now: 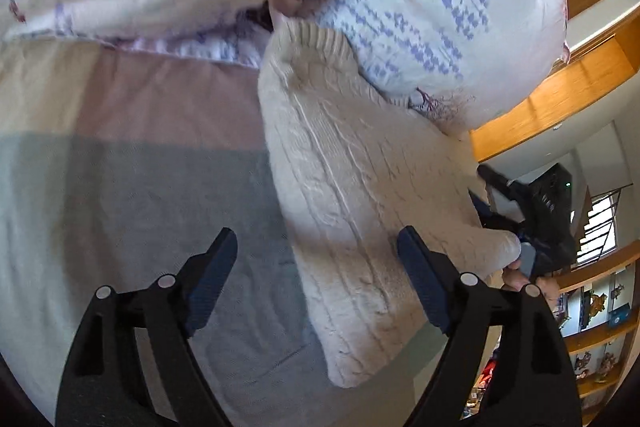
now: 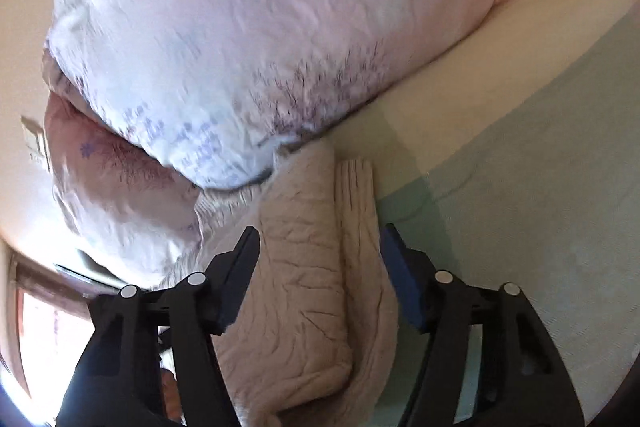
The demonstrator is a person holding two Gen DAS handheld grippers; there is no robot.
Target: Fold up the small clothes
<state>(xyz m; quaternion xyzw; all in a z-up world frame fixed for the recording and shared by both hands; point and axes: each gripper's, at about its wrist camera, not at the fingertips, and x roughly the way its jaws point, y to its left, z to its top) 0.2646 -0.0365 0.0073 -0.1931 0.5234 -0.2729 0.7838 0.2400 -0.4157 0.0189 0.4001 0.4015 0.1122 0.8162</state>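
Observation:
A cream cable-knit sweater [image 1: 352,195] lies folded lengthwise on the bed, its far end against a printed duvet. My left gripper [image 1: 316,267] is open, its fingers apart over the sweater's left edge and the sheet, holding nothing. In the right wrist view the same sweater [image 2: 304,267] looks pinkish, with a ribbed cuff [image 2: 356,183] on its right. My right gripper [image 2: 318,259] is open, its fingers standing either side of the folded sweater. The right gripper's body [image 1: 540,219] shows at the sweater's right edge in the left wrist view.
A bulky white duvet [image 1: 420,7] with purple and red print lies at the bed's far side; it also shows in the right wrist view [image 2: 240,47]. The bed sheet [image 1: 120,207] is striped grey-green, pink and cream. Wooden shelves [image 1: 600,327] stand at the right.

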